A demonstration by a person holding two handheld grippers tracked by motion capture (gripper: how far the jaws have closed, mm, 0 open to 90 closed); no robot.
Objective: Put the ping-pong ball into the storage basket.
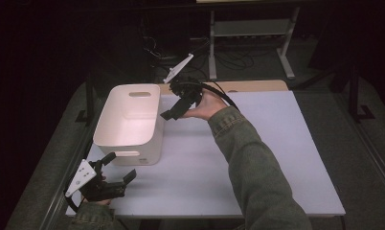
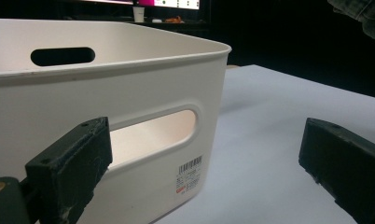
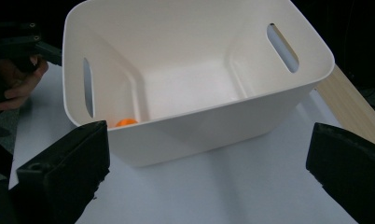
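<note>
Right gripper view showed the white bin (image 3: pixel 195 116) at twelve o'clock of the right gripper (image 3: pixel 206 172), jaws wide and empty. An orange object (image 3: pixel 126 122) lay inside. The left gripper (image 1: pixel 118 168), also wide, sat at the bin's near end.

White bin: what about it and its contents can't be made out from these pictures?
- Orange thing, right gripper view: the bin's near wall hides all but a sliver, so I can't identify it.
- Bin floor, high view: washed out by glare; no contents can be told.
- Label, left gripper view: print too small to read.
- Bin's left part, left gripper view: cut off by the picture's edge.
</note>
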